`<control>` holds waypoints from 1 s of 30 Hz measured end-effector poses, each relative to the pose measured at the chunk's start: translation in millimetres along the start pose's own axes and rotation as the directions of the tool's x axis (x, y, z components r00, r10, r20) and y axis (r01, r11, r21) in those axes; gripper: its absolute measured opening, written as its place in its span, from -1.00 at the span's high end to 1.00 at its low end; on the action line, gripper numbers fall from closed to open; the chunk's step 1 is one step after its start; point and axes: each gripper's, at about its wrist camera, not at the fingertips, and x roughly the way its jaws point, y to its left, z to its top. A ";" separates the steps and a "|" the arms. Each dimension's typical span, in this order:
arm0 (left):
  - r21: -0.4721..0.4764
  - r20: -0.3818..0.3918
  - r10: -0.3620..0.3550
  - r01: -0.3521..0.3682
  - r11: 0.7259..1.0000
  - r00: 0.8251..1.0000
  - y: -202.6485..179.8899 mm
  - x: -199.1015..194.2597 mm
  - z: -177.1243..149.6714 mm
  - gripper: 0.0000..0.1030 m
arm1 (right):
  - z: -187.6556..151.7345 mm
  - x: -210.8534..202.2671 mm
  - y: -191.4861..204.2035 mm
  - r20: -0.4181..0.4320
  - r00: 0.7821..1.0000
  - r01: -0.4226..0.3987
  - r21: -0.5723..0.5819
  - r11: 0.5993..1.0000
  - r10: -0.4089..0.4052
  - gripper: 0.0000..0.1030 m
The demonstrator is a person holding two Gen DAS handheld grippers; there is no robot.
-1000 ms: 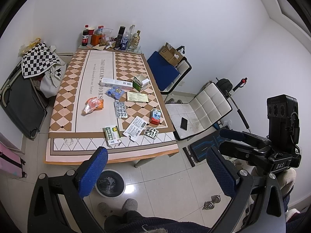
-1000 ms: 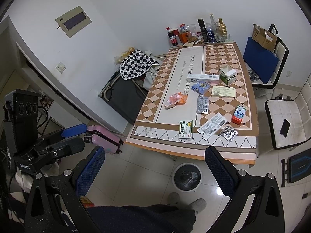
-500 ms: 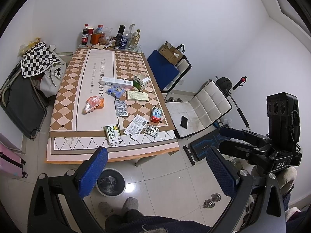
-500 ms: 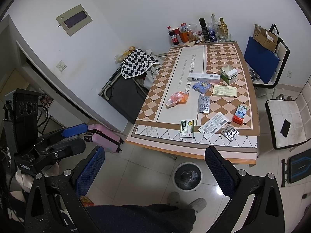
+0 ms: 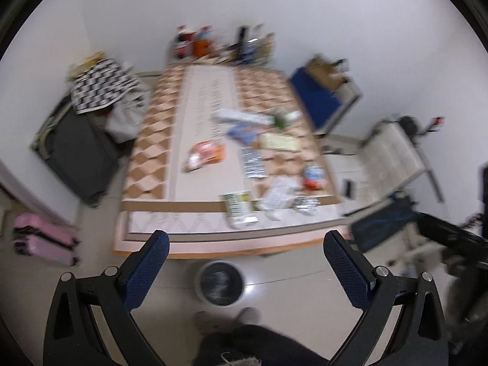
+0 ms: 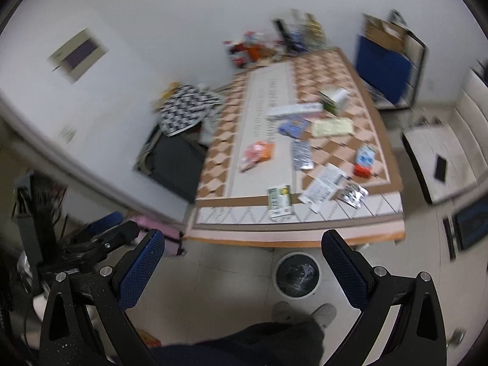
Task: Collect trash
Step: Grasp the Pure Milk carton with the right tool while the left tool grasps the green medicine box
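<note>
Trash lies scattered on a checkered table: a green-white box, an orange wrapper, blister packs, a leaflet, a red-blue carton and a long white box. A round bin stands on the floor at the table's near edge. My left gripper and right gripper are both open and empty, held above the floor short of the table. Both views are blurred.
Bottles stand at the table's far end. A dark suitcase with checkered cloth is left of the table, a pink case beside it. Chairs stand to the right. My feet are near the bin.
Both grippers have moved fast toward the table and swung; the table and bin now sit nearer and more central in both views, with motion blur. Both grippers stay open.
</note>
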 end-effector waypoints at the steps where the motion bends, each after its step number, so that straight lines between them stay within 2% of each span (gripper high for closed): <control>1: -0.010 -0.011 0.040 -0.040 0.999 0.999 4.0 16.0 2.8 -1.00 | 1.9 12.1 -11.0 0.000 0.999 0.032 0.036 0.999 -0.032 -1.00; 4: -0.056 -0.072 0.111 -0.115 0.992 0.991 18.3 72.2 13.0 -1.00 | 10.3 47.8 -52.0 -0.005 0.995 0.099 0.165 0.981 -0.100 -1.00; 7: -0.102 -0.181 0.129 -0.149 0.984 0.975 25.0 133.3 18.9 -1.00 | 23.5 90.0 -101.3 -0.044 0.984 0.177 0.281 0.943 -0.172 -1.00; 13: -0.163 -0.382 0.108 -0.182 0.970 0.918 11.2 254.9 25.2 -0.99 | 63.4 184.3 -197.5 -0.170 0.953 0.295 0.355 0.887 -0.249 -1.00; 18: -0.178 -0.504 0.094 -0.210 0.961 0.858 -6.0 335.8 28.1 -0.91 | 101.8 261.3 -266.1 -0.283 0.930 0.329 0.359 0.873 -0.234 -0.98; 20: -0.171 -0.542 0.100 -0.226 0.959 0.834 -9.8 358.8 28.0 -0.90 | 112.6 281.7 -281.8 -0.309 0.921 0.344 0.352 0.870 -0.240 -0.96; 23: -0.170 -0.579 0.112 -0.254 0.952 0.807 -11.8 381.0 26.8 -0.86 | 129.0 317.1 -302.7 -0.351 0.904 0.365 0.342 0.866 -0.242 -0.87; 24: -0.172 -0.588 0.110 -0.257 0.951 0.801 -12.2 385.5 26.3 -0.70 | 132.7 327.2 -306.9 -0.366 0.900 0.367 0.339 0.866 -0.238 -0.84; 26: -0.171 -0.604 0.124 -0.279 0.945 0.787 -12.4 392.1 25.5 -0.56 | 136.8 341.7 -311.0 -0.383 0.894 0.366 0.330 0.870 -0.231 -0.81; 28: -0.173 -0.601 0.140 -0.299 0.939 0.787 -10.8 393.6 26.4 -0.48 | 140.6 357.8 -313.2 -0.403 0.887 0.365 0.315 0.876 -0.225 -0.70; 30: -0.167 -0.600 0.164 -0.323 0.931 0.783 -9.1 393.4 27.3 -0.27 | 142.0 370.8 -315.2 -0.423 0.878 0.369 0.305 0.878 -0.222 -0.62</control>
